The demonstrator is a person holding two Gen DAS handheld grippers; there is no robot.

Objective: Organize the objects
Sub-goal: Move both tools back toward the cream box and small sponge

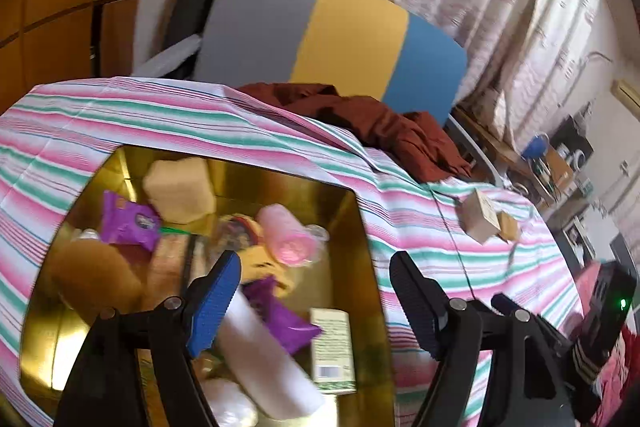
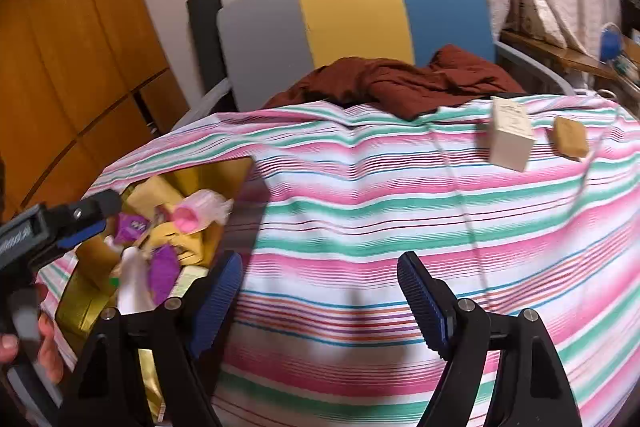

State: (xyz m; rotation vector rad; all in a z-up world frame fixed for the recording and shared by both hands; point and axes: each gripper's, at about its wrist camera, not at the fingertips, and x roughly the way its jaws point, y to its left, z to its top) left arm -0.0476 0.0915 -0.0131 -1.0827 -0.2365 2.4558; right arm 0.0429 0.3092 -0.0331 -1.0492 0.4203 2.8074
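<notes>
Blue-padded fingers [image 1: 212, 307] of the left gripper [image 1: 316, 303] gape, released, at lower centre over the gold box [image 1: 360, 227] of packets. Right wrist view: right gripper [image 2: 320, 303] likewise splayed and bare above the striped cloth [image 2: 360, 187]; cream box [image 2: 510, 133] and brown block [image 2: 570, 137] upper right.

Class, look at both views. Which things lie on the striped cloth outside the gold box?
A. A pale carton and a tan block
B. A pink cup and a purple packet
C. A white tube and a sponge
A: the carton and block sit on the cloth, apart from the box.
</notes>
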